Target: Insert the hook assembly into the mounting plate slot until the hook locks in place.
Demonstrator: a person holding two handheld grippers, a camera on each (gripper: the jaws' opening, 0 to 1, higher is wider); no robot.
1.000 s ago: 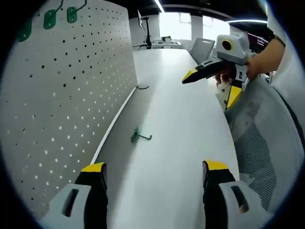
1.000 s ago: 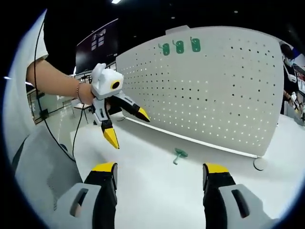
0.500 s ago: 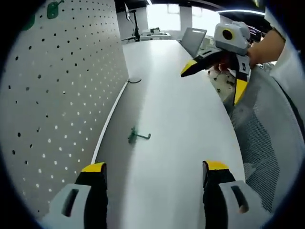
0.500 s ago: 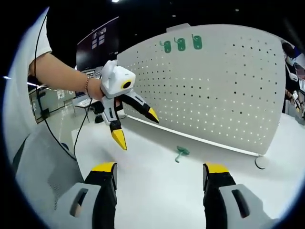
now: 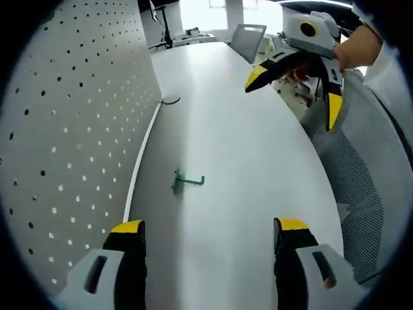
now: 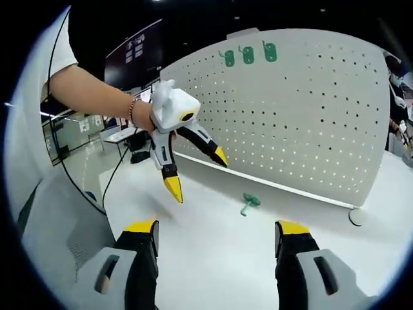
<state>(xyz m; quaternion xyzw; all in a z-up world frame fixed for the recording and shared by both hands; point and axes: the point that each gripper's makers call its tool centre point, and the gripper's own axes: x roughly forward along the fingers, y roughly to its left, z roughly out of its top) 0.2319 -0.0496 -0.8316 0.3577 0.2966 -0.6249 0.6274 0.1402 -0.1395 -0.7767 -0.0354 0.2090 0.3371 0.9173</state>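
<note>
Green hook (image 5: 184,182) lies flat on the white table (image 5: 245,168), near the foot of the pegboard (image 5: 71,129), touching neither gripper. Three more green hooks (image 6: 248,54) hang at the board's top. Over the last second the left gripper (image 5: 203,232) has moved forward toward the hook, and it now hangs above the table left of the hook in the right gripper view; jaws wide apart, empty. Right gripper (image 6: 216,232) is likewise spread and empty, well back. Judgement: approach phase, pickup not yet begun; insertion all remains.
</note>
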